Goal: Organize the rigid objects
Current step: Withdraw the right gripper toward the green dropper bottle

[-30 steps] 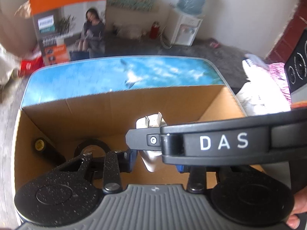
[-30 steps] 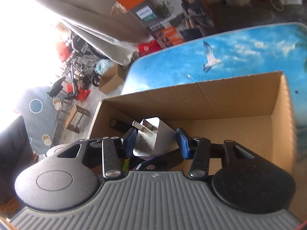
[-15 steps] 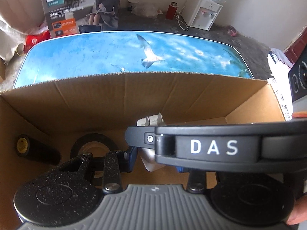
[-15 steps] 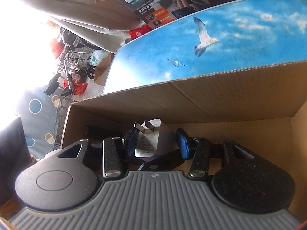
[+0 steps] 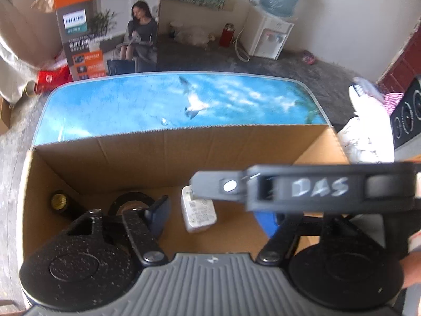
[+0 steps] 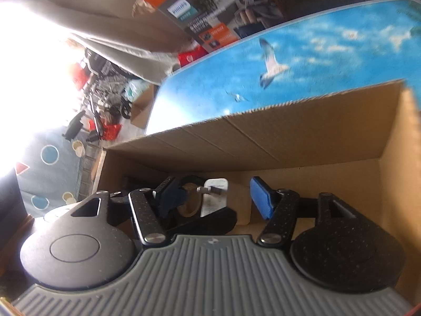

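Task thing: a white charger (image 5: pixel 198 212) lies flat on the floor of the cardboard box (image 5: pixel 163 166), with its metal prongs pointing toward the far wall of the box.

Where it lies from the claws: the charger sits in front of and below both claws, in the gap between their fingers. Nothing is pressing on it.

Long side: in the left view the charger's long side runs away from the camera, in line with the left claw's fingers.

Left claw (image 5: pixel 213 214): its jaws are opening. They stand wide, 1 finger on each side of the charger, and they hold nothing.

Right claw (image 6: pixel 218 197): its jaws are opening too. The blue pad (image 6: pixel 260 197) is well clear of the charger, and this claw holds nothing.

Which is nearer: both claws are near the charger. The right claw's dark arm reaches across the left view, just above the charger.

Hand pose: both claws tip down into the box. A bit of a hand (image 5: pixel 410 268) shows at the right edge of the left view.

Other things in the box: a black ring of tape (image 5: pixel 131 202) and a dark tube with a yellow end (image 5: pixel 59 201) lie to the left of the charger.

Under the box: a bench (image 5: pixel 118 105) with a blue sky and bird picture on top.

Guess at the step: the charger looks dropped off in the box, so the next move is likely to lift both claws up and out without bumping the box walls.
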Demonstrator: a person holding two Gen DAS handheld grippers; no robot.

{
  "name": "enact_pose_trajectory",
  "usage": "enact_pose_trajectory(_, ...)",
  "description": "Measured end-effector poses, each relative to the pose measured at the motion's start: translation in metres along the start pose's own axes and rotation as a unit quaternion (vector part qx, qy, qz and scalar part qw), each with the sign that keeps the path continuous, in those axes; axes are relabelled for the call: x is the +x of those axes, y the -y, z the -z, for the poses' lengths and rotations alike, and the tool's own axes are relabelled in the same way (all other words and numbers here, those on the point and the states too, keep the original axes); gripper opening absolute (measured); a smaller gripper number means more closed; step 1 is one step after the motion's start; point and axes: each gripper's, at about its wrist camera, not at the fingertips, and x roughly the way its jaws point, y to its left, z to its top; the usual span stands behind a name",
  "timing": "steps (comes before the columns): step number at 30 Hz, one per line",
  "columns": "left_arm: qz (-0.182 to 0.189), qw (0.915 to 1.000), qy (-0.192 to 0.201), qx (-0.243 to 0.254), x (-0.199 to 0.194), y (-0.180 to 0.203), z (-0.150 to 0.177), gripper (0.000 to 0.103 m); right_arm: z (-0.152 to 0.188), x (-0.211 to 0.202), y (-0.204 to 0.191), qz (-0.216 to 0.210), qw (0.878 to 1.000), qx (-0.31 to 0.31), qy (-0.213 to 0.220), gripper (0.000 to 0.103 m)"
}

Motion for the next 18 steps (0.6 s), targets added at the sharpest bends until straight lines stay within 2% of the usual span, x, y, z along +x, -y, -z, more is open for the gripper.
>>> enact_pose_trajectory(4,0.008,0.9996,0.023,0.016,-0.038,0.009,0.013,0.083,0.017,-0.055,-0.01,-0.03,0.998,-0.001,0.059,0.067)
enact_pose_trajectory(7,0.012,0.9987,0.04,0.031,-0.067,0.016,0.025,0.086,0.044,-0.102,-0.019,-0.045,0.992,-0.012,0.121,0.073)
enact_pose_trajectory(13,0.027,0.9947,0.065,0.075,-0.12,0.036,0.068,0.093,0.126,-0.188,-0.028,-0.057,0.967,-0.058,0.24,0.08)
enact_pose_trajectory(18,0.045,0.989,0.106,0.093,-0.151,0.044,0.121,0.098,0.193,-0.226,-0.02,-0.055,0.954,-0.074,0.285,0.083)
